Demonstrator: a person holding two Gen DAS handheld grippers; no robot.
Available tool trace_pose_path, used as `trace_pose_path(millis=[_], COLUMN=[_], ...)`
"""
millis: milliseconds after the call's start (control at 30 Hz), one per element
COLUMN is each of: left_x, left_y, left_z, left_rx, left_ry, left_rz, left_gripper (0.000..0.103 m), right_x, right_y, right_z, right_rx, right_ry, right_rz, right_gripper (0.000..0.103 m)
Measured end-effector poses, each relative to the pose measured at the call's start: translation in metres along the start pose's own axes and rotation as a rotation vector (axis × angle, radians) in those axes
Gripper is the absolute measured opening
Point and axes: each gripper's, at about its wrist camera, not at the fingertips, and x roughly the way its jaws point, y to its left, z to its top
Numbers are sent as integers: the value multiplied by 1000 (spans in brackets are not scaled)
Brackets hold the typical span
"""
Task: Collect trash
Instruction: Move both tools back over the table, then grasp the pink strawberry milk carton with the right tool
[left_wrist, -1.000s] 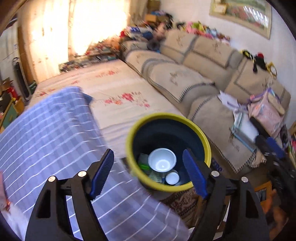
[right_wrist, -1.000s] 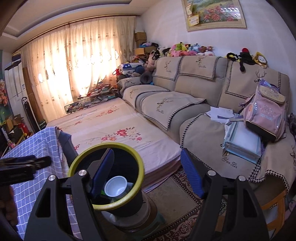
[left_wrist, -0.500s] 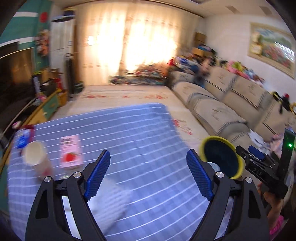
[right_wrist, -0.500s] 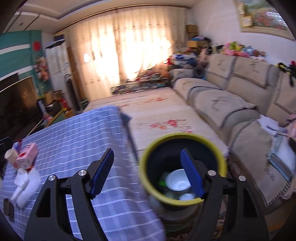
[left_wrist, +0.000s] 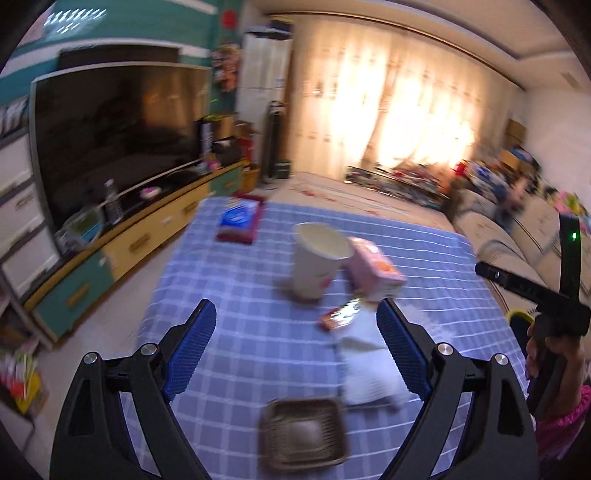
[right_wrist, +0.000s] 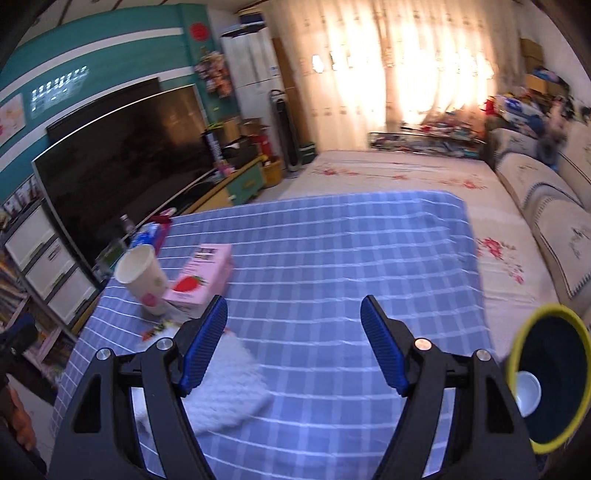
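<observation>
On the blue checked tablecloth (left_wrist: 258, 332) stand a white paper cup (left_wrist: 317, 260) and a pink strawberry carton (left_wrist: 375, 267), with a small red wrapper (left_wrist: 340, 314), a white tissue (left_wrist: 369, 369) and a brown wicker tray (left_wrist: 303, 435) nearer me. My left gripper (left_wrist: 295, 347) hovers over the cloth, its jaws opening, nothing between them. My right gripper (right_wrist: 293, 339) is open and empty above the cloth (right_wrist: 332, 258), right of the cup (right_wrist: 142, 275), carton (right_wrist: 201, 277) and tissue (right_wrist: 221, 384). The yellow-rimmed trash bin (right_wrist: 546, 373) sits at the table's right edge, a white bowl inside.
A dark red and blue packet (left_wrist: 240, 221) lies at the table's far end. A large television (left_wrist: 110, 136) on a low cabinet runs along the left wall. A sofa (right_wrist: 546, 206) and flowered mat (right_wrist: 406, 173) fill the right side. The other hand-held gripper (left_wrist: 546, 295) shows at right.
Both views have swung left from the bin and sofa onto the table. The cup, carton, tissue and tray have come into view; the bin now sits at the right edge. The left jaws have widened.
</observation>
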Motion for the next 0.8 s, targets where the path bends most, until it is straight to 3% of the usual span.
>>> trace_pose_path(millis=[133, 300, 800], left_x=[-1, -1, -6], left_y=[29, 24, 4], left_z=[-11, -19, -39], left_rx=[-38, -25, -44], left_ry=[13, 26, 46], left_rz=[33, 13, 18], left_gripper=[88, 88, 88], right_x=[25, 56, 114], right_y=[45, 77, 86], right_z=[5, 1, -7], right_rx=[-35, -61, -93], right_ry=[41, 90, 194], right_rz=[57, 60, 15], right_gripper=[71, 71, 65])
